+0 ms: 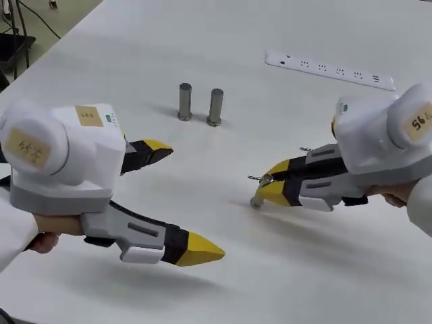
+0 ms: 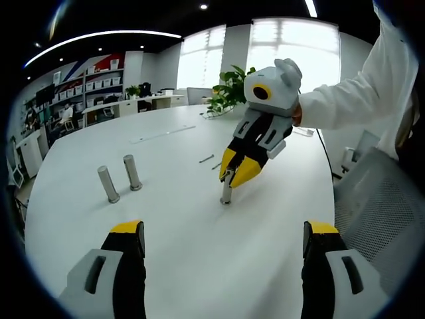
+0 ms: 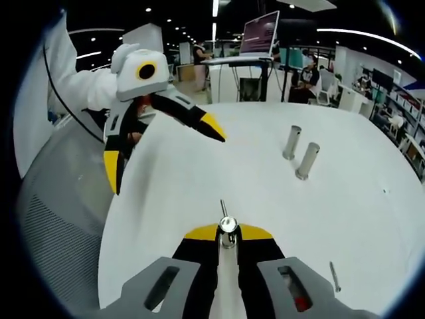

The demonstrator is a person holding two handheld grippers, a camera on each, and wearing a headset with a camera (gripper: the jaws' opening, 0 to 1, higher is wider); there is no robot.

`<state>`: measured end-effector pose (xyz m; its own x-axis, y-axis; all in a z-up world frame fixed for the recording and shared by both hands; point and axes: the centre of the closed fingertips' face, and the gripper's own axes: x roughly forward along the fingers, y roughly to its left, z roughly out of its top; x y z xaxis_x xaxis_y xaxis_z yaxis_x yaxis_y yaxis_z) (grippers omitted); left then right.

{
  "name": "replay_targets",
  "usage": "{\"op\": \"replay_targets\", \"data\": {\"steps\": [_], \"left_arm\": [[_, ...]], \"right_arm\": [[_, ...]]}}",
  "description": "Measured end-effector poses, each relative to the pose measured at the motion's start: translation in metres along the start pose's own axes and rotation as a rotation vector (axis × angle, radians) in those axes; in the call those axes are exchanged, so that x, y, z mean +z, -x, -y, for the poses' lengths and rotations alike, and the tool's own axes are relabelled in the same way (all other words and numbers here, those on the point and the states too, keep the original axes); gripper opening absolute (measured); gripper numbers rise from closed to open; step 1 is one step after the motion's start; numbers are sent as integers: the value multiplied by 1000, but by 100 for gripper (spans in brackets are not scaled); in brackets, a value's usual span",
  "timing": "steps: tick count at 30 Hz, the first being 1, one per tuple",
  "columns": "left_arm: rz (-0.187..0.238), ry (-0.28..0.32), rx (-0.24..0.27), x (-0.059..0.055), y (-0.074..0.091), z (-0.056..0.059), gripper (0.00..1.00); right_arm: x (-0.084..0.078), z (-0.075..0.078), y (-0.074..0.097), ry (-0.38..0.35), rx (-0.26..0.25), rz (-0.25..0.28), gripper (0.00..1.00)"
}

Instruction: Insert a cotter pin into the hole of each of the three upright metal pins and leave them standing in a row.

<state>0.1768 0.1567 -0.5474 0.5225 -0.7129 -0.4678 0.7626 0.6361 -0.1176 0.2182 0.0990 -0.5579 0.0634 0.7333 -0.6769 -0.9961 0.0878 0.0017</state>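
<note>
Right gripper point(image 1: 266, 189): we see its yellow-tipped jaws closed together on the top of the held metal pin point(image 1: 257, 200); the pin's foot is down on the white table point(image 1: 283, 277)
Cotter pin point(image 1: 254, 178): a thin piece of wire sticks out sideways at the held pin's top, right at the jaw tips; we cannot tell how far it goes through the hole
Left gripper point(image 1: 179, 199): its jaws stand wide apart and grip nothing; we see it above the table, well apart from the right gripper
Near upright pin point(image 1: 215, 106): it stands on its base farther up the table, well apart from the held pin
Far upright pin point(image 1: 185, 101): it stands just beside the near one, not touching it
Loose cotter pins point(image 2: 206, 159): in the left gripper view we see two lying flat on the table beyond the held pin
Power strip point(image 1: 331, 69): it lies flat on the table's far side, beyond the right gripper
</note>
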Motion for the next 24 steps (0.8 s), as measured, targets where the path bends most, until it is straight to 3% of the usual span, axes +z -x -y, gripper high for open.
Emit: {"op": "replay_targets", "data": {"steps": [7, 13, 24], "left_arm": [[14, 19, 23, 2, 3, -6, 99], [6, 22, 32, 0, 3, -9, 94], [13, 36, 17, 0, 1, -4, 97]], "right_arm": [[14, 9, -13, 13, -7, 9, 4], [13, 10, -24, 39, -4, -21, 4], [12, 14, -32, 13, -32, -25, 4]]}}
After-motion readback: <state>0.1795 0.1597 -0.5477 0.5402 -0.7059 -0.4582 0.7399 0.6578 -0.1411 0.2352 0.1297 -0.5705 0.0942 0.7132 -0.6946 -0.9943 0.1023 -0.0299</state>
